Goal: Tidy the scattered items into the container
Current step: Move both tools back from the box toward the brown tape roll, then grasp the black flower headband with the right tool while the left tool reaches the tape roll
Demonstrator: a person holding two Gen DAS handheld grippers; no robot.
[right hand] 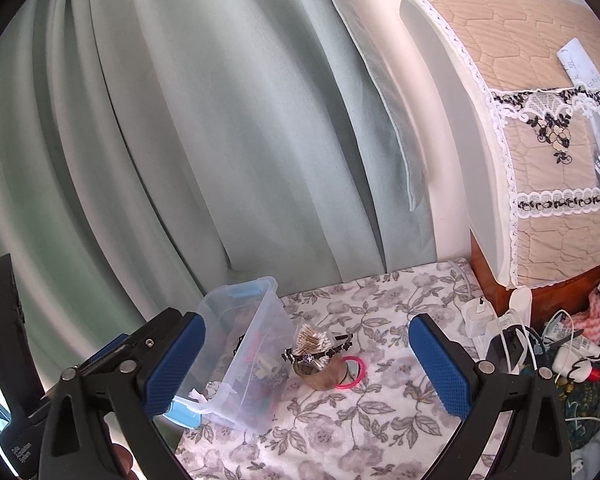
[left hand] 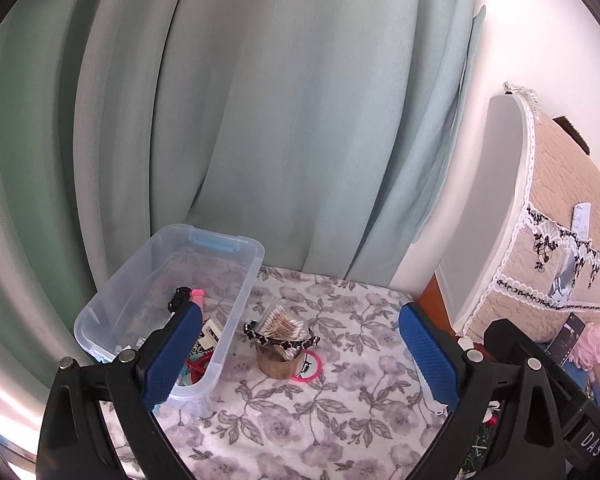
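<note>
Fingers (left hand: pixel 172 344) of both grippers spread wide, holding nothing, above floral worktop (left hand: pixel 340 412).
Clear container (left hand: pixel 112 312): behind left gripper's (left hand: pixel 300 354) left finger, small items inside. Brown tape roll (left hand: pixel 278 364), beaded headband (left hand: pixel 284 340), cotton-swab packet (left hand: pixel 282 320), pink ring (left hand: pixel 314 368): clustered ahead between fingers, likewise for right gripper (right hand: pixel 306 360).

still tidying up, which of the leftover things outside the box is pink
The round pink mirror, flat on the cloth behind the brown roll; the headband is black and the cotton swabs pale.
</note>
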